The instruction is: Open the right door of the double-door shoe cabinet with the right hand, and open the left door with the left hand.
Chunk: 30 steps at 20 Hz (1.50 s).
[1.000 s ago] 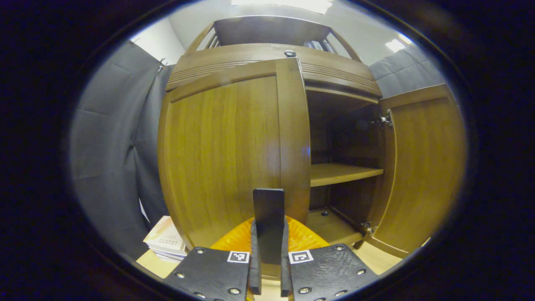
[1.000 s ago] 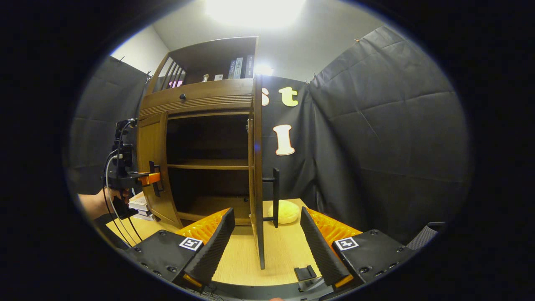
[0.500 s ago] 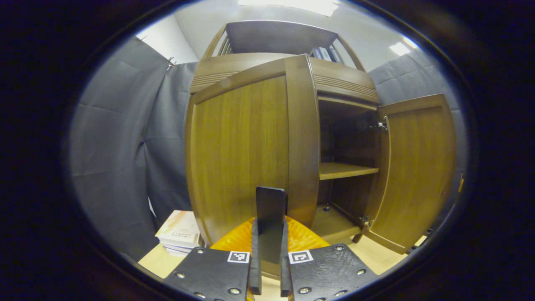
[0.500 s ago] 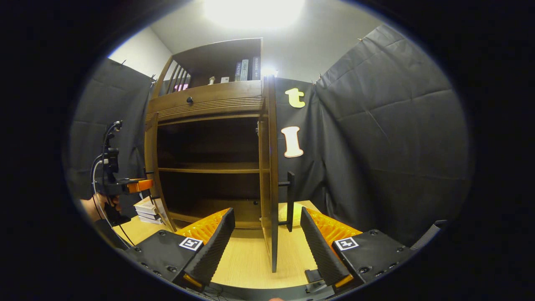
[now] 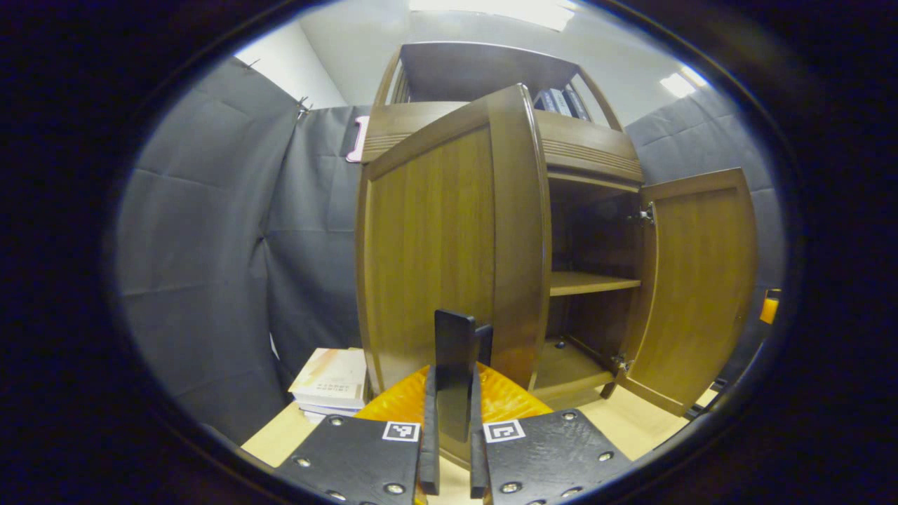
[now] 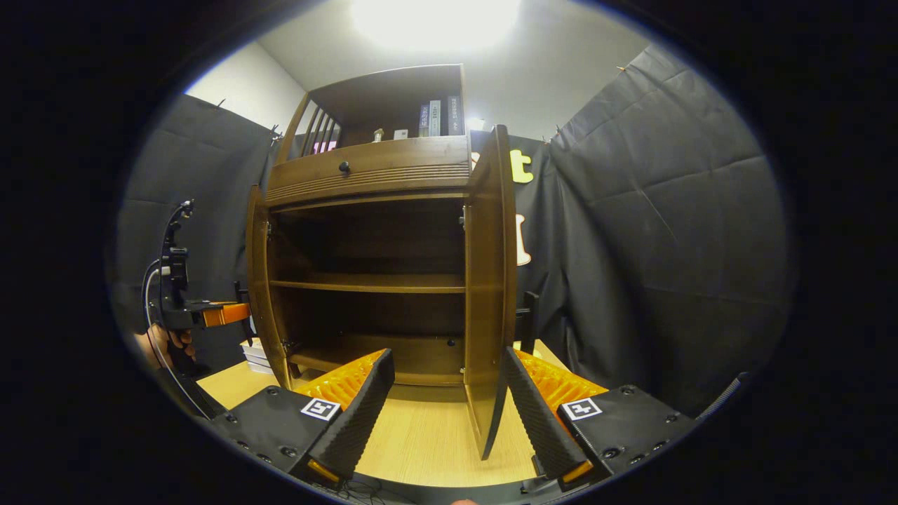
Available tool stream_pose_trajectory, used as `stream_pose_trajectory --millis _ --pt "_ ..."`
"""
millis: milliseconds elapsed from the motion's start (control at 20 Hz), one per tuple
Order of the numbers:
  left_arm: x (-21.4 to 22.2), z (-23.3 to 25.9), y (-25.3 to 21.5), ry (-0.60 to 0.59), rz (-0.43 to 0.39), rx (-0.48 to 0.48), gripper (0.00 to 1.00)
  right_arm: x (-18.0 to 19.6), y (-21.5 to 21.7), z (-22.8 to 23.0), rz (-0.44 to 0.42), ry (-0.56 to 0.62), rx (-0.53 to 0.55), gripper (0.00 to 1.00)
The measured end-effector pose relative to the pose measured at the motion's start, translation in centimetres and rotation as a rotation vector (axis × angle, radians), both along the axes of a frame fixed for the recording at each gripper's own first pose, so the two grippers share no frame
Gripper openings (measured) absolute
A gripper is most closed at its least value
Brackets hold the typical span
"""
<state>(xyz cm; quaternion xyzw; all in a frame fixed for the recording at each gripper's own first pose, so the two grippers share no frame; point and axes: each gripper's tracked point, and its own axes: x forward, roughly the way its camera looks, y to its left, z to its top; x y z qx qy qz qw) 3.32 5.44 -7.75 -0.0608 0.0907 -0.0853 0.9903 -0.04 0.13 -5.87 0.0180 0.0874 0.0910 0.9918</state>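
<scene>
Now I see the shoe cabinet (image 6: 372,175) standing on the worktop (image 6: 421,435) with both doors swung out and its dark inside with one shelf (image 6: 368,283) open to me. From the right gripper view the right door (image 6: 489,280) stands nearly edge-on just in front of my right gripper (image 6: 449,407), whose jaws are wide apart and hold nothing; the door's lower corner hangs between the two fingers without touching them, as far as I can tell. The left door (image 5: 449,238) fills the middle of the left gripper view, already turned well away from the cabinet front. Its handle (image 5: 454,375) is a dark upright bar, long axis vertical, and it sits straight ahead between the fingers of my left gripper (image 5: 449,456); the jaws are closed onto it from both sides. So the left hand is the one working, and I judge the coming move is only to carry this bar a little further outward along the door's arc, or to let go. A stack of books (image 5: 330,382) lies on the worktop beside the left door, close to its swing; it could be hit.
</scene>
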Motion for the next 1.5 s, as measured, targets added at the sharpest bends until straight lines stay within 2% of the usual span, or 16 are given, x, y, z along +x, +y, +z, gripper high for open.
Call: stream_pose_trajectory --millis 150,200,250,400,750,900,1250,1500 --pt "-0.8 -0.1 1.7 -0.001 0.012 -0.001 0.15 0.1 1.2 0.4 0.017 -0.009 0.007 0.96" --pt "-0.9 -0.2 2.3 -0.002 0.017 -0.001 0.18 0.2 1.7 0.5 0.023 -0.012 0.008 0.96" --pt "-1.1 -0.3 2.9 -0.002 0.023 -0.001 0.15 0.1 2.2 0.6 0.028 -0.014 0.007 0.96" --pt "-1.7 -0.4 4.7 -0.004 0.036 -0.004 0.18 0.1 3.6 0.8 0.048 -0.021 0.004 0.96" --pt "-2.7 0.4 8.7 -0.04 0.063 0.026 0.15 -0.1 7.3 1.2 0.083 -0.037 0.012 0.97" --pt "-3.1 0.1 10.2 -0.037 0.062 0.022 0.2 -0.4 8.5 1.3 0.088 -0.042 0.008 0.96" --pt "-4.2 -1.4 13.6 -0.022 0.077 0.035 0.2 -1.8 9.8 0.7 0.063 -0.038 0.001 0.96" --pt "-5.8 -1.8 16.6 -0.02 0.148 0.056 0.16 -2.7 9.5 0.9 0.064 -0.04 0.009 0.96"
